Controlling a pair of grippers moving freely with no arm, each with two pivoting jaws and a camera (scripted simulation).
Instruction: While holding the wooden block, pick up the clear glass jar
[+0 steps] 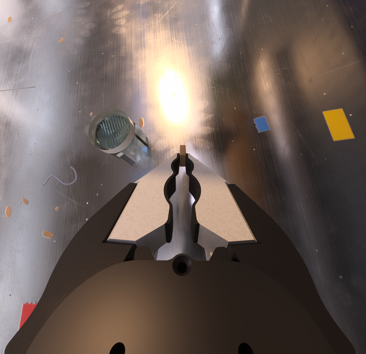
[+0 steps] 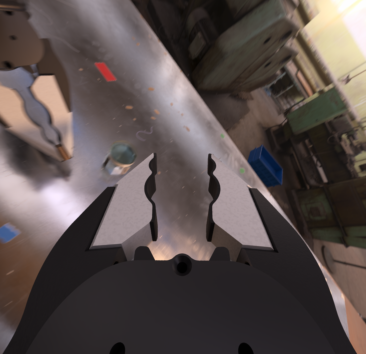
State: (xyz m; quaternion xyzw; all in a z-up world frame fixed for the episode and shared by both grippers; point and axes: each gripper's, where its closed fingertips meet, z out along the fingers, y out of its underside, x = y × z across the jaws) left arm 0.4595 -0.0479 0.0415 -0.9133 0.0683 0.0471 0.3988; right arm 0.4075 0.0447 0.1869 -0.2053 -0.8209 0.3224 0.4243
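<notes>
The left gripper (image 1: pixel 182 156) has its fingers clamped on the block (image 1: pixel 182 155), a thin wooden piece pinched at the fingertips, above the worktop (image 1: pixel 59 77). The jar (image 1: pixel 118 135) stands on the worktop just left of those fingers. The right gripper (image 2: pixel 181 159) has its fingers spread wide and empty, the jar just beyond its left fingertip (image 2: pixel 152 158). Holding seems done; grasping and lifting the jar remain.

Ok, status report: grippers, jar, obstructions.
Left gripper shut on wooden block. Right gripper open, short of clear glass jar. Jar upright on metal table, nothing blocking.
</notes>
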